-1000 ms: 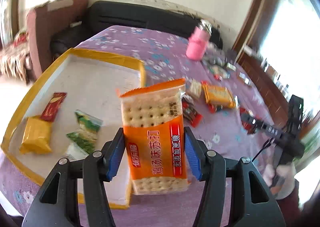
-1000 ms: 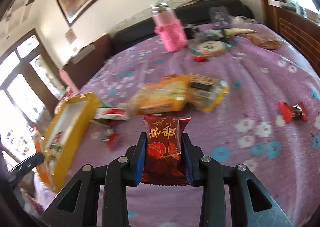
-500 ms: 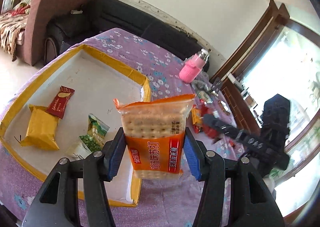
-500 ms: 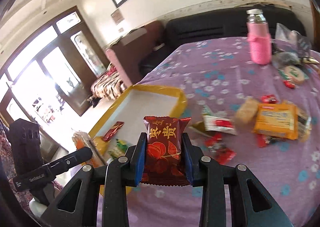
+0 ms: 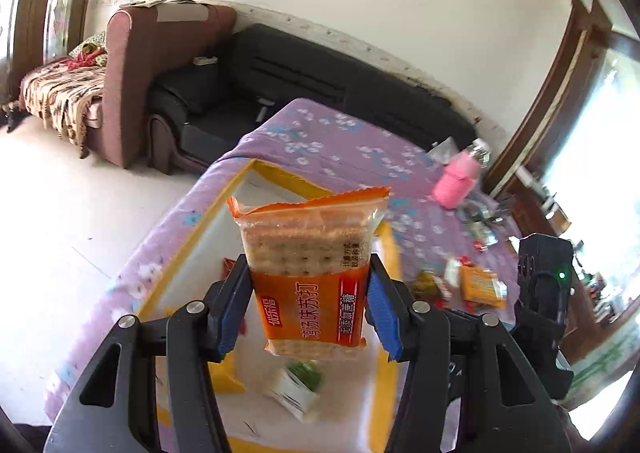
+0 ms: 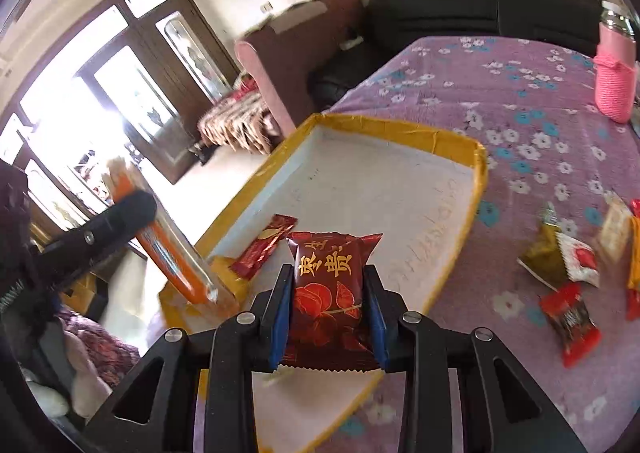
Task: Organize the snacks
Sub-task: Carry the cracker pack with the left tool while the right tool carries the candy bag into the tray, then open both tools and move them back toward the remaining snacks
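Crackers in an orange pack (image 5: pixel 310 277) stand upright, squeezed in the left claw (image 5: pixel 308 305), up over the yellow-edged tray (image 6: pixel 478 169). The right claw (image 6: pixel 329 305) is clamped on a dark red candy pack (image 6: pixel 329 289) above the near end of the same tray. A small red packet (image 6: pixel 264 243) lies inside the tray. More snacks (image 6: pixel 568 317) lie loose on the purple flowered desk (image 6: pixel 520 101) to the right, near a pink bottle (image 6: pixel 616 89)
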Demonstrator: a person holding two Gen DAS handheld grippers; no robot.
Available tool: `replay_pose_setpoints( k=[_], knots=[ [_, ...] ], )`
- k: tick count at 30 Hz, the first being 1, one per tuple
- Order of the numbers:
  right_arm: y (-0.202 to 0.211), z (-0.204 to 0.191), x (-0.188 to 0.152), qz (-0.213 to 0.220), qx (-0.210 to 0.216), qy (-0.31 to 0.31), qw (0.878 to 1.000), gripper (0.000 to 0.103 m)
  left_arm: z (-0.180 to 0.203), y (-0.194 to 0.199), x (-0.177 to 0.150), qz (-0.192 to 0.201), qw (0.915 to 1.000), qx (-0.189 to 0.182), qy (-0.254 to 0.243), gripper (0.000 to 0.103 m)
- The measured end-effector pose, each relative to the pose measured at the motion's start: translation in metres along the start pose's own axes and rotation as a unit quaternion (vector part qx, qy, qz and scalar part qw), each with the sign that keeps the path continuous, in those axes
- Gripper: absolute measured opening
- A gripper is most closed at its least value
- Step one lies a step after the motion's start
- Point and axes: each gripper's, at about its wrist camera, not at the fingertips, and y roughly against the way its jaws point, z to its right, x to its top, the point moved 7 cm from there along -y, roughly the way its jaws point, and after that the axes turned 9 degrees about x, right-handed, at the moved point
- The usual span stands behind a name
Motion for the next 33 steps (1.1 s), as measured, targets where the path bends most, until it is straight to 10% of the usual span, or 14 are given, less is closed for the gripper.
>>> replay_pose_setpoints(
  k=[16, 27, 33],
  knots=[
    [-0.045, 0.024, 0.004, -0.019, -0.004, -0.029, 0.999, 0.043, -0.008, -0.073, -0.015, -0.068, 0.9973, 0.027, 0.008, 0.055],
    [0.047, 0.016, -0.039, 0.067, -0.029, -0.04, 0.997, 0.061, -0.027, 0.016, -0.031, 0.037, 0.9896, 0.137, 0.019, 0.071],
    [0.025, 0.011, -0.072, 0.013, -0.026, -0.054, 0.998, 0.061, -0.026, 0.036, -0.045, 0.056, 0.9758, 0.211, 0.009, 0.073]
  ],
)
